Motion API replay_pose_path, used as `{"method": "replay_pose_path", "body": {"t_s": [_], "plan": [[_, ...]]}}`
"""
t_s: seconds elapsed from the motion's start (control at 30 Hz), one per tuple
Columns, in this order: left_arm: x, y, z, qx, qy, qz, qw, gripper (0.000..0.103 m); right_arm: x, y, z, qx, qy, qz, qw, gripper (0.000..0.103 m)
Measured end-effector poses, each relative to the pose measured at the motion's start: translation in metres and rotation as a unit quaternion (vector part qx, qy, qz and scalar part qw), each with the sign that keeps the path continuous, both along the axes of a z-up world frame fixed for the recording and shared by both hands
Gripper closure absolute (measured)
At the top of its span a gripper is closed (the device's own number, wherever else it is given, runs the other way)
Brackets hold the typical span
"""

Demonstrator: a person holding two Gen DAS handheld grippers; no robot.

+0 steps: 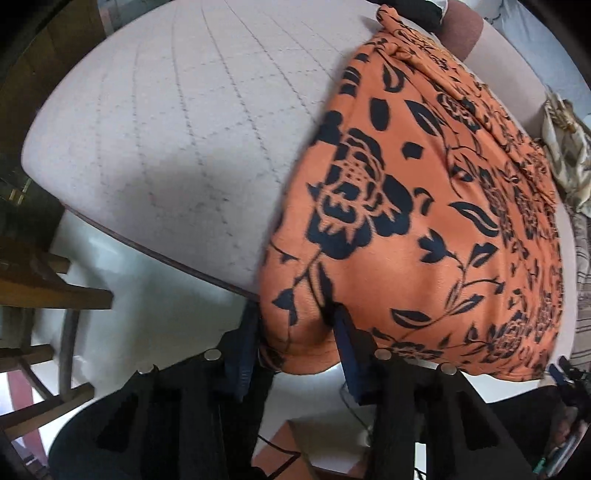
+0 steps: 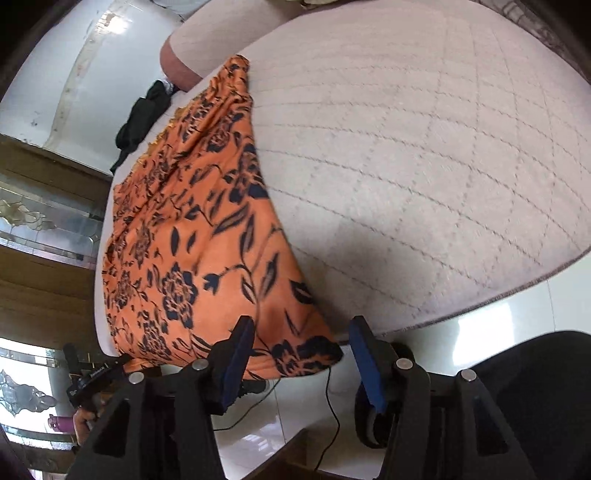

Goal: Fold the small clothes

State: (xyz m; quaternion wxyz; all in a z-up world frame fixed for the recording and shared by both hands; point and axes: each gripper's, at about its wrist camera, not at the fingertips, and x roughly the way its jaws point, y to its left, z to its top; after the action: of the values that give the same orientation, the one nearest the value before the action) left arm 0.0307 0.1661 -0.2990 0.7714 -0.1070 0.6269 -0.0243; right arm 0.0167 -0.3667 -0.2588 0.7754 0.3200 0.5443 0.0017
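Your left hand-held gripper (image 1: pixel 295 325) straddles the orange floral garment (image 1: pixel 424 221), jaws apart, at the mattress (image 1: pixel 166 129) near edge; right hand-held gripper (image 2: pixel 299 343) open too. Close shallow and the overhanging hem slips free.

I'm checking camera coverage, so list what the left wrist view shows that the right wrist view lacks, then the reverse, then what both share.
Only the left wrist view: a wooden chair at the left and a crumpled beige cloth at the far right edge.

Only the right wrist view: a purple bottle low at the left and a decorated glass panel.

Both: the orange floral garment on the quilted mattress, with a black cloth at its far end.
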Motion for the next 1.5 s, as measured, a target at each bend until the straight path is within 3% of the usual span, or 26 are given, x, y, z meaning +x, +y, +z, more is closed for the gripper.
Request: {"method": "replay_pose_path", "body": {"t_s": [0.07,0.13,0.17,0.33,0.37,0.43,0.5,0.57,0.7,0.8,0.97,1.17,1.5], "plan": [[0.0,-0.002,-0.002,-0.002,0.0,-0.003,1.0,0.06,0.0,0.001,-0.005,0.002,0.004,-0.001,1.0,0.045],[0.002,-0.005,-0.002,-0.004,0.006,-0.005,1.0,0.038,0.003,0.002,-0.012,0.002,0.012,0.0,1.0,0.045],[0.003,-0.005,-0.002,-0.003,0.008,-0.001,1.0,0.035,0.006,0.005,-0.015,0.004,0.016,0.004,1.0,0.045],[0.003,0.001,-0.003,-0.015,0.001,0.005,0.9999,0.034,0.014,0.021,-0.029,0.003,0.029,0.023,0.999,0.044],[0.004,0.003,-0.003,-0.016,0.001,0.006,0.9999,0.036,0.015,0.026,-0.03,-0.007,0.03,0.03,0.999,0.044],[0.002,0.006,-0.007,-0.025,0.007,0.006,0.9996,0.069,0.015,0.033,-0.029,-0.03,0.028,0.043,0.998,0.053],[0.001,0.008,-0.008,-0.038,0.01,0.007,0.9992,0.083,0.015,0.038,-0.03,-0.052,0.034,0.059,0.996,0.093],[-0.002,0.009,-0.005,-0.032,0.002,0.005,0.9995,0.093,0.013,0.041,-0.026,-0.045,0.025,0.071,0.996,0.094],[-0.007,0.009,0.011,-0.019,-0.02,-0.008,0.9996,0.095,0.009,0.048,-0.003,-0.034,-0.002,0.093,0.995,0.094],[-0.011,0.015,0.03,-0.036,-0.034,-0.018,0.9986,0.095,0.006,0.044,0.019,-0.007,-0.026,0.094,0.995,0.094],[-0.006,0.031,0.068,-0.051,-0.067,-0.034,0.9959,0.095,0.011,0.027,0.056,0.033,-0.067,0.082,0.994,0.094],[0.004,0.032,0.113,-0.038,-0.107,-0.053,0.9921,0.095,0.027,0.016,0.101,0.055,-0.124,0.07,0.988,0.095],[0.069,0.017,0.156,-0.01,-0.132,-0.066,0.989,0.096,0.093,0.007,0.144,0.059,-0.175,0.049,0.982,0.095]]}}
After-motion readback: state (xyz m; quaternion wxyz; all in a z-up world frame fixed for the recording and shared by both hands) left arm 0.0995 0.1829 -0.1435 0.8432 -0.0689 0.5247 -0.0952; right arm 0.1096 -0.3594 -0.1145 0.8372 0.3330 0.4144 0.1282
